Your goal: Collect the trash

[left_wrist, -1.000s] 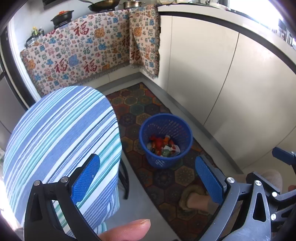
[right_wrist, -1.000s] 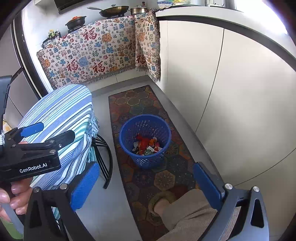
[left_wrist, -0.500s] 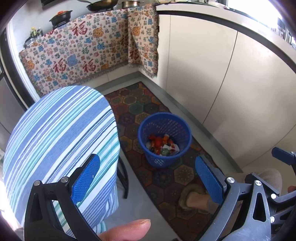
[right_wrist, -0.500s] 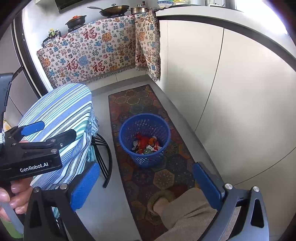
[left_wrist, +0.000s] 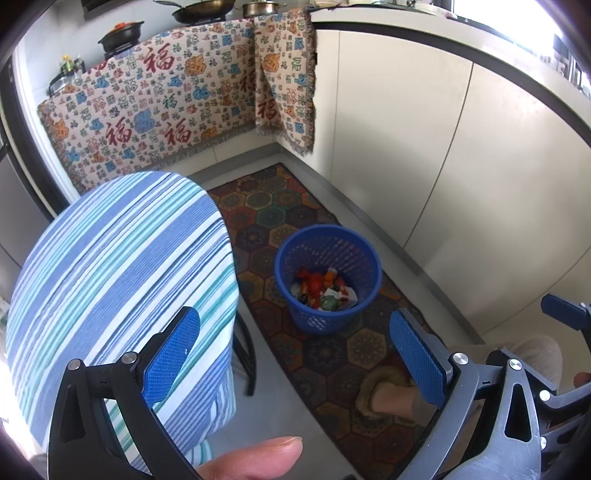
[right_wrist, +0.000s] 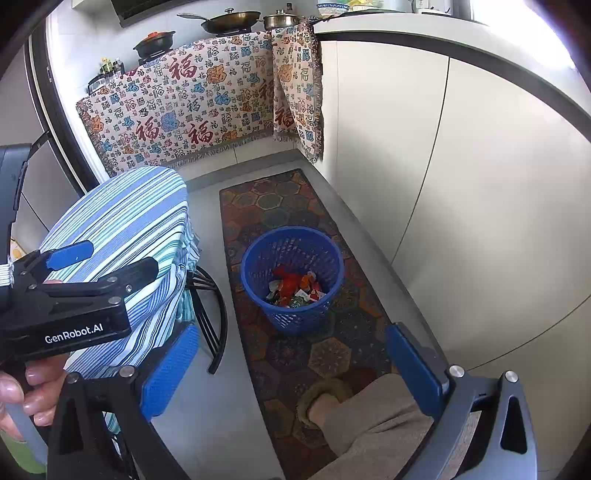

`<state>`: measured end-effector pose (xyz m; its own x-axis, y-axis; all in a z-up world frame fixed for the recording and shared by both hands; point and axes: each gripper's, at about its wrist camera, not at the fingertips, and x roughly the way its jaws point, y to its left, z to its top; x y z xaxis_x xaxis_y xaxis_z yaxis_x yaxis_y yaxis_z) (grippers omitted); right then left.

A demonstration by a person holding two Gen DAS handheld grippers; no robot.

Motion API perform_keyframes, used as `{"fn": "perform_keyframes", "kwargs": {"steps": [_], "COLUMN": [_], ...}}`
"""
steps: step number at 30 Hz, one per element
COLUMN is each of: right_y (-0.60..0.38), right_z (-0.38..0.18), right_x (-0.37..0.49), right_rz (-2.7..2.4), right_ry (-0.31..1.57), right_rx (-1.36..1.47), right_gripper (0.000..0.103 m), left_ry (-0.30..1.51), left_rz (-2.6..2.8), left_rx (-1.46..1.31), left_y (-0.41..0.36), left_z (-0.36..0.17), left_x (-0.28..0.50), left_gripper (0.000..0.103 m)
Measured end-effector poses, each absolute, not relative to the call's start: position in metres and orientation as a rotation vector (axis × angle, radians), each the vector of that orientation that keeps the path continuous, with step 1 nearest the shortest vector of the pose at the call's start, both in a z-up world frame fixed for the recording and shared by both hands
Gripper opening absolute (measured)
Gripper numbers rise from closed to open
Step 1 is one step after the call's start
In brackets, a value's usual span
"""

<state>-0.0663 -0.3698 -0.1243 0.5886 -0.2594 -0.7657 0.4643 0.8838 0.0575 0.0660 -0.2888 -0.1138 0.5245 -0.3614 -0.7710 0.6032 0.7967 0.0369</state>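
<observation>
Flanking the trash-filled blue basket (left_wrist: 328,277): striped stool (left_wrist: 122,280) and white cabinets (left_wrist: 436,155).

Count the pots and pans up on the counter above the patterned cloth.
3: a dark pot with a red knob at the left, a frying pan in the middle, a steel pot at the right. More may sit out of view.

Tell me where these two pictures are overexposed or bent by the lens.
Left wrist view: the window at the top right is blown out white, and the countertop edge bows into a curve. Right wrist view: the same glare at the top right corner, the cabinet door seam curves, and the blue trash basket stays sharp.
</observation>
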Motion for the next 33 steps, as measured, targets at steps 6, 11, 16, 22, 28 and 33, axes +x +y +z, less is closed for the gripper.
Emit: {"fn": "perform_keyframes", "kwargs": {"steps": [6,11,16,22,28,33], "right_y": [-0.3702,-0.3712,-0.3724,-0.3736,-0.3733,-0.3747], "right_z": [-0.125,-0.1248,-0.125,-0.126,-0.1264,-0.1272], "right_x": [-0.0658,-0.0656,-0.0654,-0.0654,-0.0653,-0.0645], "right_rz": [-0.425,-0.425,-0.426,-0.423,-0.424,-0.425], "right_ry": [0.84,0.841,0.842,0.844,0.845,0.849], "right_rx": [0.266,0.266,0.268,0.269,0.268,0.27], "right_gripper": [0.103,0.103,0.103,0.103,0.103,0.103], "left_ry": [0.84,0.842,0.843,0.849,0.851,0.854], "left_rz": [-0.591,-0.591,-0.593,-0.596,-0.598,-0.603], "left_rx": [0.32,0.321,0.322,0.324,0.325,0.329], "left_y": [-0.2894,-0.2895,-0.2901,-0.2886,-0.2879,-0.2877], "left_z": [-0.1139,-0.1141,-0.1144,-0.1156,-0.1162,-0.1171], "left_x": [0.0637,0.0628,0.0626,0.0638,0.0641,0.0651], "left_gripper": [0.102,0.102,0.102,0.102,0.102,0.102]}}
